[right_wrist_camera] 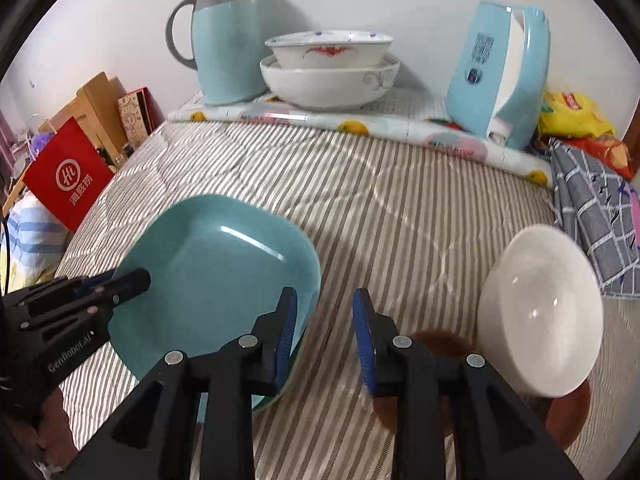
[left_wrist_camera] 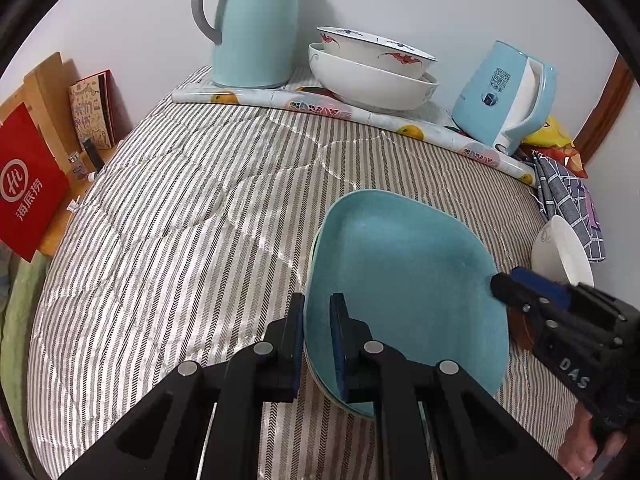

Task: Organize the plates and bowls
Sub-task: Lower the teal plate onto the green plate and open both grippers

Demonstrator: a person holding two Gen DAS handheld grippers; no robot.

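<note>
A square teal plate (left_wrist_camera: 404, 280) lies on a paler plate on the striped bedcover, and only the paler plate's rim shows. My left gripper (left_wrist_camera: 318, 336) is shut on the near rim of the teal plate, one finger over it and one under. In the right wrist view the same plate (right_wrist_camera: 216, 280) lies at the left, with the left gripper (right_wrist_camera: 132, 280) at its far-left edge. My right gripper (right_wrist_camera: 324, 336) stands open beside the plate's right rim; striped cloth shows in the gap. A white bowl (right_wrist_camera: 540, 312) tilts on a brown dish (right_wrist_camera: 568, 420) to the right.
At the back, two nested white bowls (left_wrist_camera: 372, 76) sit on a fruit-print mat between a teal jug (left_wrist_camera: 256, 24) and a blue kettle (left_wrist_camera: 504, 100). A checked cloth (right_wrist_camera: 596, 216) and snack bags lie at the right. A red bag (left_wrist_camera: 28, 188) stands at the left.
</note>
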